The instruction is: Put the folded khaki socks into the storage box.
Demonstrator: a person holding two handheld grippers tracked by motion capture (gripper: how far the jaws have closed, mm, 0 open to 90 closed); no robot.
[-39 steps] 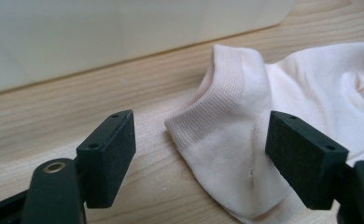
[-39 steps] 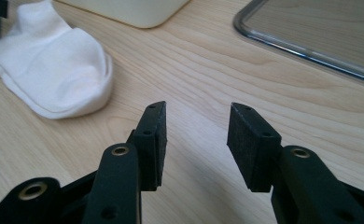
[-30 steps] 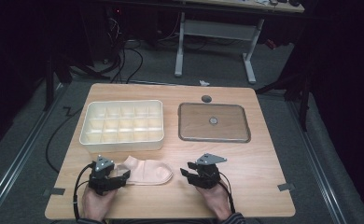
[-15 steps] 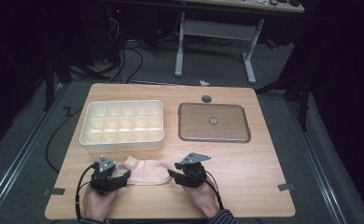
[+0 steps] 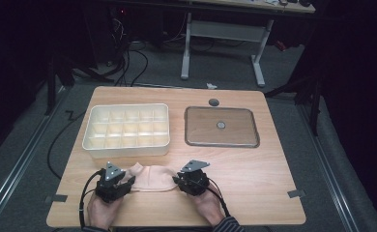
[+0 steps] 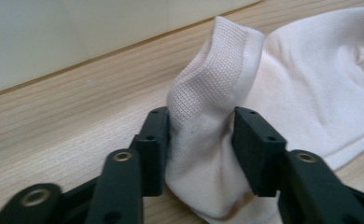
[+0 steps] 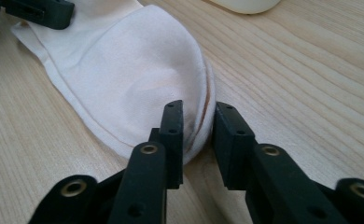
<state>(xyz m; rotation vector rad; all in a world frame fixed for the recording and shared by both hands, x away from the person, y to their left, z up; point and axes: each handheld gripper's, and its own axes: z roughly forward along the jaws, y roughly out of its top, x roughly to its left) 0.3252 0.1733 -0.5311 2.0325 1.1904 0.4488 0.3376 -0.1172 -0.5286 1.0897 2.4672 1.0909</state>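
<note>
The left gripper (image 6: 199,140) is pinching the pale sock (image 5: 152,177) at its cuff; the right gripper (image 7: 198,140) is seemingly clamping the toe edge, on the table (image 5: 254,164).

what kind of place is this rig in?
Probably a lab or workshop recording station, not a home: a wooden table on dark carpet, cables on the floor, a bench frame behind. Both grippers pinch a sock.
</note>
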